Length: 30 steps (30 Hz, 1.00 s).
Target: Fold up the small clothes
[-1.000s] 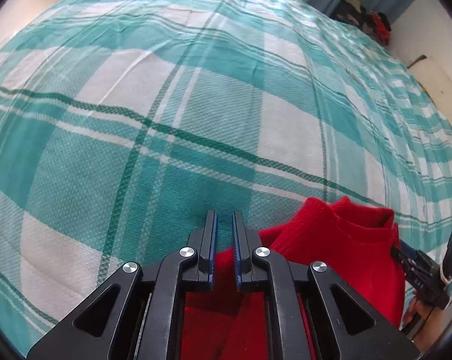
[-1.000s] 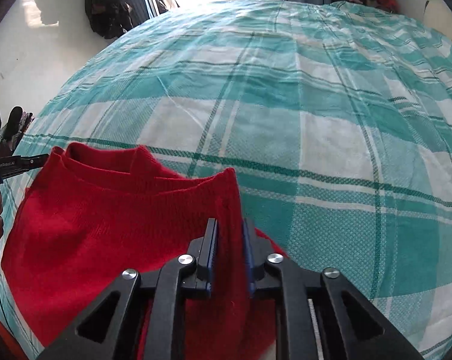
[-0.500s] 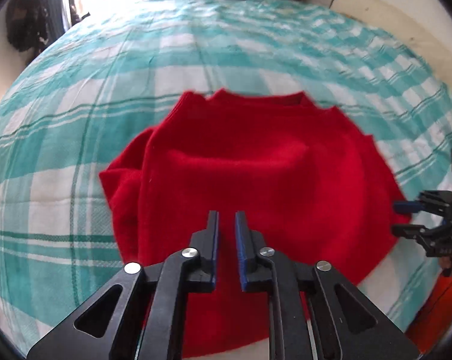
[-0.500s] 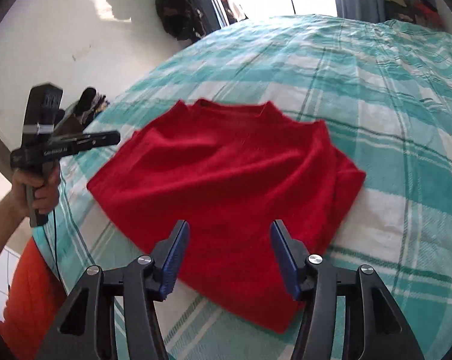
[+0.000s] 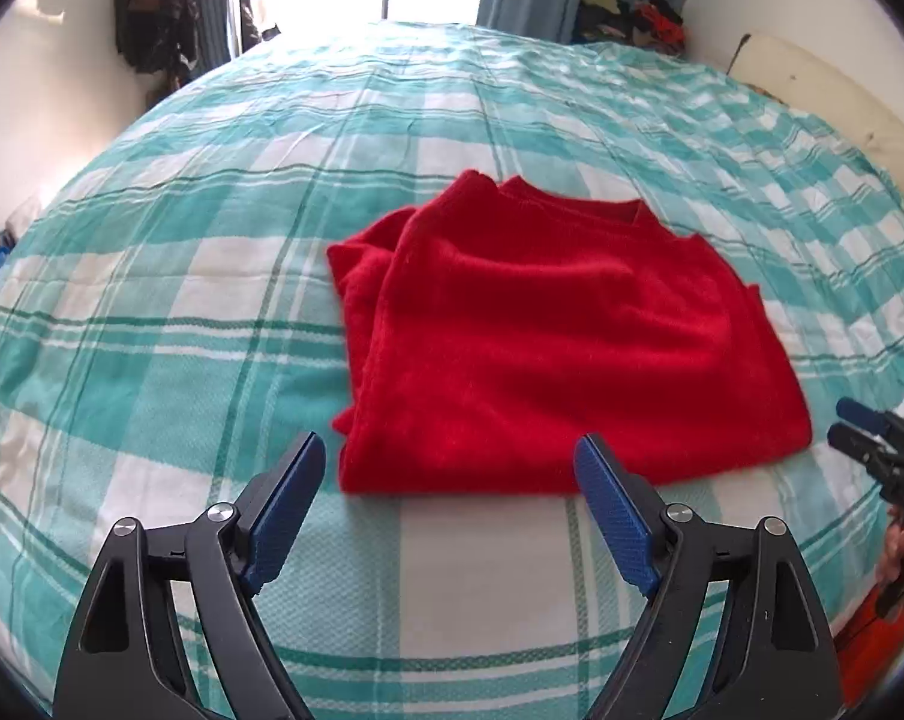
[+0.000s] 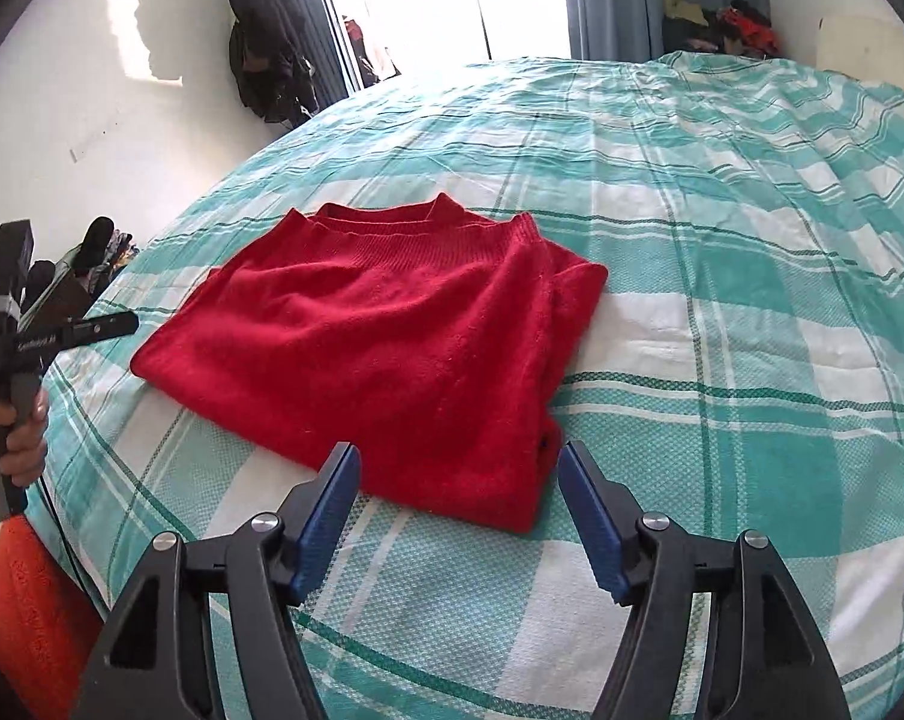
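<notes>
Teal-and-white checked bed: carries everything.
Red knit sweater: lies folded near the bed's front edge; likely soft, light and limp, best pinched at a hem corner or folded edge.
Left gripper: fingers opening, nothing between; a second ago pressed on the knit.
Right gripper: fingers opening, empty; pulled back since.

sweater: red knit, soft and fuzzy, ribbed at the neckline
bedsheet: matt woven cloth, teal and white plaid, lightly creased
left gripper: matt black plastic, blue textured pads, shiny metal pins
curtain: matt blue cloth
</notes>
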{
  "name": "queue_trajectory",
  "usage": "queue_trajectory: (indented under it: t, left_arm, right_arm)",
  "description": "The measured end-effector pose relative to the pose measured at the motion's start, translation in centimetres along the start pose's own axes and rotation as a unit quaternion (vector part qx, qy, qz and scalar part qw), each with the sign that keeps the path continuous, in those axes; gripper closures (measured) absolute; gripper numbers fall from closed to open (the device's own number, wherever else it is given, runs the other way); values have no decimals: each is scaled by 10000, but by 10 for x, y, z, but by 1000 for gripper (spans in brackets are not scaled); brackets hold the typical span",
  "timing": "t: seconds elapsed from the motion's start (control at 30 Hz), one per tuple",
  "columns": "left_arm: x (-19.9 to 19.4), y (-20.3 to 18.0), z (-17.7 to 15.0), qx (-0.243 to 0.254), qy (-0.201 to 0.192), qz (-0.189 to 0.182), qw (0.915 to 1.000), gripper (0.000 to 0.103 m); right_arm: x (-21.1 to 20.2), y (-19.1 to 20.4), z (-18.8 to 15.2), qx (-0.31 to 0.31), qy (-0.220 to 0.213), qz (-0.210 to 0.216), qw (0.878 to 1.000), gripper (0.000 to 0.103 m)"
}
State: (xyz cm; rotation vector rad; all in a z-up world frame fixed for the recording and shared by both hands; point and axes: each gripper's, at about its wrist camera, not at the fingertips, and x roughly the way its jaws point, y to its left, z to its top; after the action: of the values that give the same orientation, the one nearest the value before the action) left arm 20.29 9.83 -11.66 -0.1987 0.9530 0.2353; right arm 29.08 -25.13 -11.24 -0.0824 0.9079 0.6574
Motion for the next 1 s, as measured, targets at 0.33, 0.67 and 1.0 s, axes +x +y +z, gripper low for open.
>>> queue_trajectory:
  t: [0.33, 0.67, 1.0]
  left_arm:
    - [32, 43, -75, -264, 334, 520, 9977, 1]
    - [36, 42, -81, -233, 146, 498, 9984, 1]
    - [36, 39, -82, -199, 105, 551, 9982, 1]
  right_arm:
    - [-1, -42, -65, 1004, 58, -1182, 9879, 8]
    - [19, -56, -94, 613, -259, -1151, 9911, 2]
    - [21, -55, -96, 554, -247, -1230, 9906, 1]
